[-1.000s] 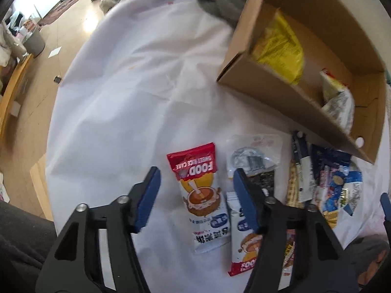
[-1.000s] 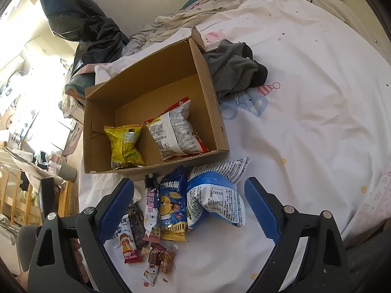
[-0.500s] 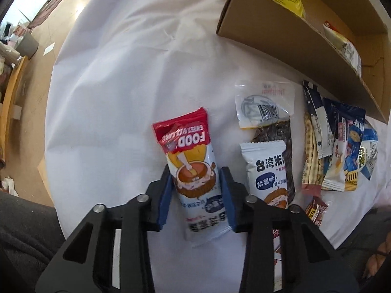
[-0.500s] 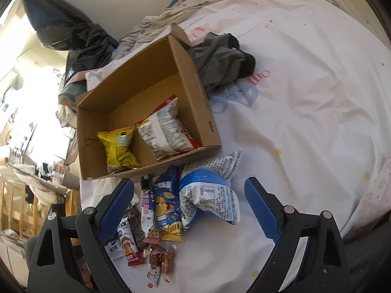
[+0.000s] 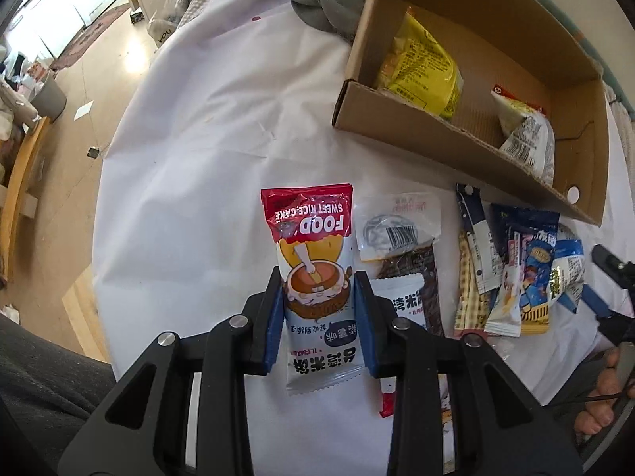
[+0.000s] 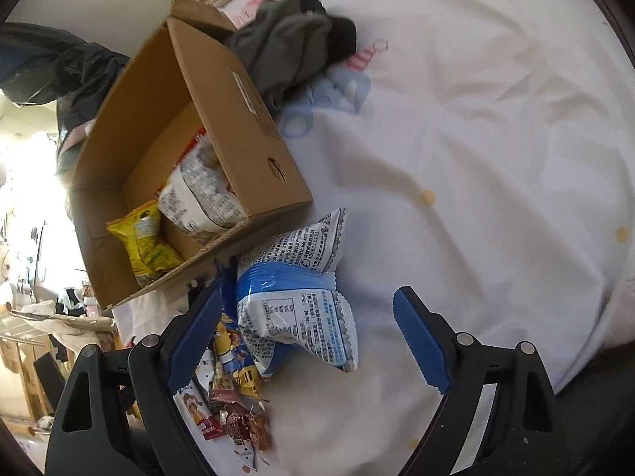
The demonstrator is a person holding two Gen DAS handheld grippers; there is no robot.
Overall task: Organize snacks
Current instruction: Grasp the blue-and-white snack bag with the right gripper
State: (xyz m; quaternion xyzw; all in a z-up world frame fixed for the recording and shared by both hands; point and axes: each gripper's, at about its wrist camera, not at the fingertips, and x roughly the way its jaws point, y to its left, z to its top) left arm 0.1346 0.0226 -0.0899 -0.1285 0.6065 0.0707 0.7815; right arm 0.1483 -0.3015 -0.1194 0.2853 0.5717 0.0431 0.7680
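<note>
Red-and-white sweet rice cake packet (image 5: 313, 277) clamped between the blue pads of the left gripper (image 5: 319, 317), held just short of the open brown cardboard box (image 5: 448, 135), right gripper (image 6: 307, 341) spread wide over a blue-and-white crinkled snack bag (image 6: 293, 313) lying beside that box, yellow snack bag (image 5: 424, 63) seen inside the box, grey cloth (image 6: 289, 51) bunched beyond it.

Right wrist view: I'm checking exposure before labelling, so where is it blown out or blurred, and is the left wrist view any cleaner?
Right wrist view: the room at the far left edge is overexposed to white, and the grey clothing is slightly smeared. Left wrist view: evenly lit, with the print on the rice cake packet sharp in the left gripper; fisheye bending curves the cardboard box.
</note>
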